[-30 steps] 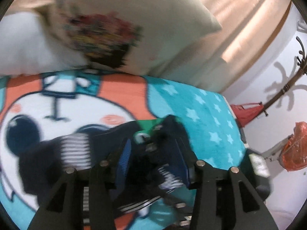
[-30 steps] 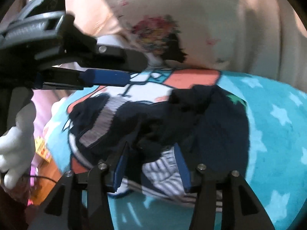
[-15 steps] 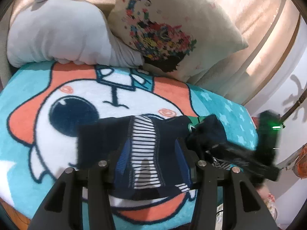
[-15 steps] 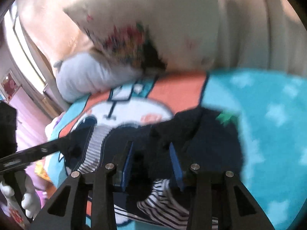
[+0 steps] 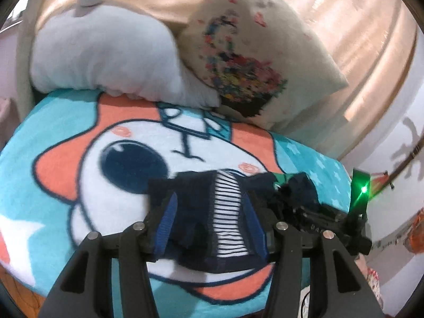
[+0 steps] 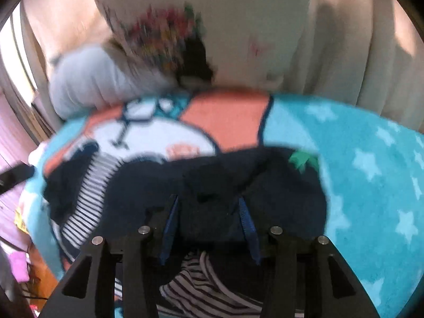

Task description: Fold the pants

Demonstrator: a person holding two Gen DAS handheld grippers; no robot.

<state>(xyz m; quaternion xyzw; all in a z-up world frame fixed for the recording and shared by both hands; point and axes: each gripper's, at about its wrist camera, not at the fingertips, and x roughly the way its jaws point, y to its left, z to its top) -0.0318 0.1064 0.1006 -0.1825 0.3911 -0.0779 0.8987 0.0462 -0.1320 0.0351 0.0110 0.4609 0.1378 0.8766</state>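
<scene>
Dark navy pants (image 5: 201, 206) with a white-striped band lie crumpled on a teal cartoon blanket (image 5: 79, 137). My left gripper (image 5: 210, 206) is open, its blue-padded fingers straddling the striped part near the pants' front edge. The pants also show in the right wrist view (image 6: 220, 185), bunched with a green tag at the right. My right gripper (image 6: 208, 209) is open, its fingers over the dark bunched cloth. The right gripper's black body (image 5: 331, 217) with a green light shows at the right of the left wrist view.
A grey-white pillow (image 5: 106, 55) and a cream pillow with a flower print (image 5: 251, 61) lean at the back of the bed against peach curtains (image 5: 371, 66). The blanket's front edge (image 5: 185, 302) drops off close below the pants.
Both grippers have pulled back toward the front edge of the bed. The pants have been spread out wider, with the striped band now lying flat between the left fingers.
</scene>
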